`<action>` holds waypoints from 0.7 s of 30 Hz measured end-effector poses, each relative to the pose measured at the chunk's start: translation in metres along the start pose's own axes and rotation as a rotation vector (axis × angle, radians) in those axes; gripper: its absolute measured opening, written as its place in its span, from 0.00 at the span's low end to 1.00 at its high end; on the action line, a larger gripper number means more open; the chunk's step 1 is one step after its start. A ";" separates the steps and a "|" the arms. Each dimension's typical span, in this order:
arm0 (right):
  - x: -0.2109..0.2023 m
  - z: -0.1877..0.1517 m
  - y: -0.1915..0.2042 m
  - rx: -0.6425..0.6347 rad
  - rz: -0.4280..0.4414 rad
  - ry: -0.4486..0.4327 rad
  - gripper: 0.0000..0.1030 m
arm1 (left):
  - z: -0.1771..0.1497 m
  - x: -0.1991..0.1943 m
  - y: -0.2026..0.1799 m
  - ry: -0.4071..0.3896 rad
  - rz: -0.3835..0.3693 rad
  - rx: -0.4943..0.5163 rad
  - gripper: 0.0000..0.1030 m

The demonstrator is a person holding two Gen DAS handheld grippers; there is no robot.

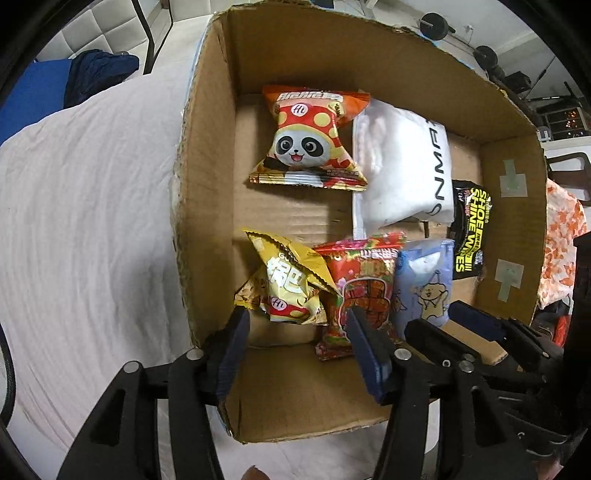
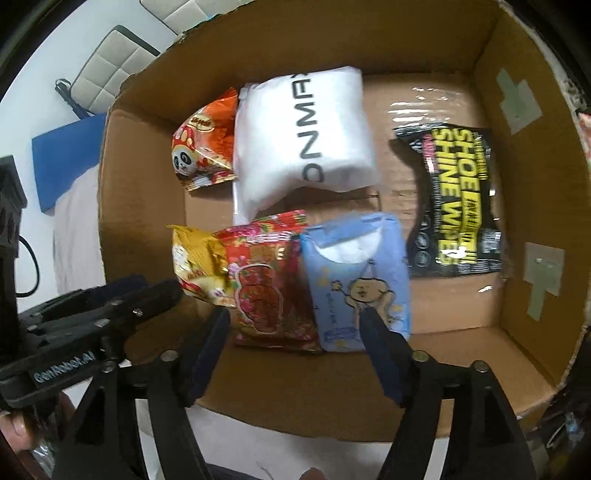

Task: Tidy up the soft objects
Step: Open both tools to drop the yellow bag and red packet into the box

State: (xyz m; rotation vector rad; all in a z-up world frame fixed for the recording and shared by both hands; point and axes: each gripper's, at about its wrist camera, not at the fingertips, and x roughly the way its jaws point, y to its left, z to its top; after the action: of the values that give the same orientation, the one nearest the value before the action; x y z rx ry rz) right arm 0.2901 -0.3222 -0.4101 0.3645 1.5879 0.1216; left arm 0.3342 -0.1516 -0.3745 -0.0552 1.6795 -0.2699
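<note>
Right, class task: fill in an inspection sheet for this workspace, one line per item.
Surface: pale wrinkled bedsheet under an open brown cardboard box.
Job's things: in the box, orange panda snack bag, white plastic pouch, gold snack bag, red flowered snack bag, blue tissue pack, black shoe-wipes pack.
Clutter: nothing seen.
Grippers: left gripper open; right gripper open; both empty.
Cables: black cable.
Surroundings: padded chair, dumbbells.

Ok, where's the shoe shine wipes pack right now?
The shoe shine wipes pack lies flat on the cardboard box floor by its right wall in the right wrist view, right of the blue tissue pack, apart from both open grippers.
</note>
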 end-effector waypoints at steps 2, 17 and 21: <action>-0.004 -0.004 0.001 -0.006 -0.023 -0.008 0.77 | -0.002 -0.004 0.000 -0.010 -0.005 -0.005 0.56; -0.062 -0.043 -0.025 -0.019 -0.255 -0.140 0.99 | -0.037 -0.056 -0.015 -0.194 0.072 0.024 0.96; -0.077 -0.048 -0.030 -0.017 -0.257 -0.171 0.99 | -0.046 -0.062 -0.017 -0.217 0.076 0.012 0.96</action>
State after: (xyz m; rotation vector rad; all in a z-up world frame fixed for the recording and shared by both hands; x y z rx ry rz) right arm 0.2392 -0.3668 -0.3432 0.1509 1.4495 -0.0915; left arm 0.2954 -0.1491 -0.3063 -0.0110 1.4612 -0.2088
